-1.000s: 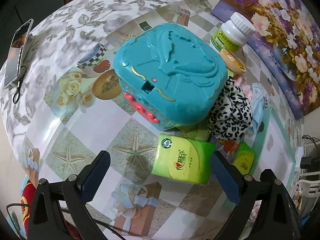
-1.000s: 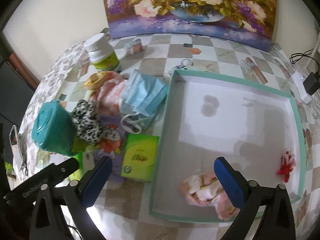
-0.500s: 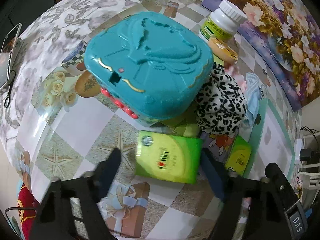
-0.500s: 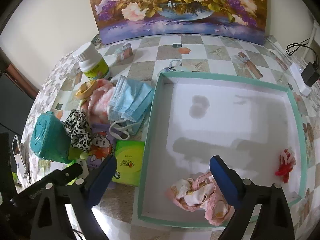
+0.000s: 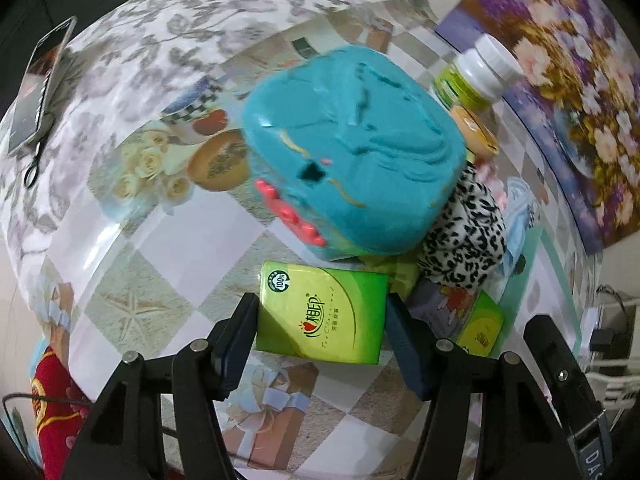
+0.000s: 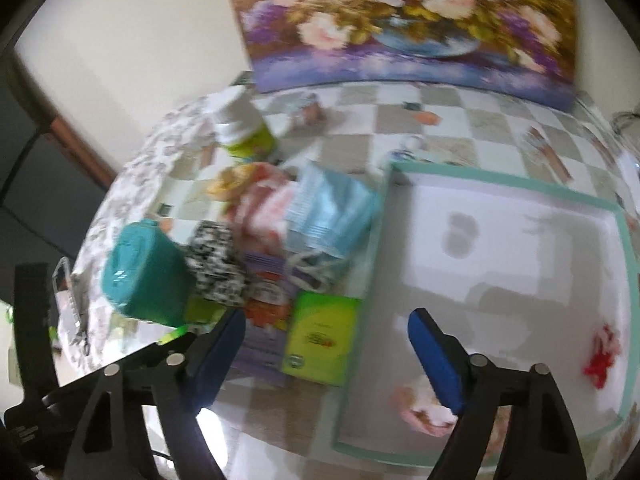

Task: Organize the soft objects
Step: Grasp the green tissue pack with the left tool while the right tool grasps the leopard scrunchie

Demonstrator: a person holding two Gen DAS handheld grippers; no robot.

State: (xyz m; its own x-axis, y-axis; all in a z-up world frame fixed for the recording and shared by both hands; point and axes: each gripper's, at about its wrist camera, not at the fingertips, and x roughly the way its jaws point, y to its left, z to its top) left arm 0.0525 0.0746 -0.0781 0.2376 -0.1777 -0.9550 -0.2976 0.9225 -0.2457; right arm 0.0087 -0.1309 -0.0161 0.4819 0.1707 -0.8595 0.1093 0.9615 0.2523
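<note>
While both claws hovered over the table (image 5: 132, 248):
left gripper (image 5: 322, 330): clamped on green tissue pack (image 5: 320, 316)
right gripper (image 6: 326, 346): spread, holding nothing, beside tray (image 6: 500, 184)

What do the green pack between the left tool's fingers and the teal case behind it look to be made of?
The green rectangular tissue pack looks like glossy plastic film over something soft: sheen and slightly rounded edges. The teal rounded-square case looks like hard moulded plastic: embossed relief, crisp highlights, pink buttons on its side. The left tool brackets the pack; actual contact is unclear.
</note>
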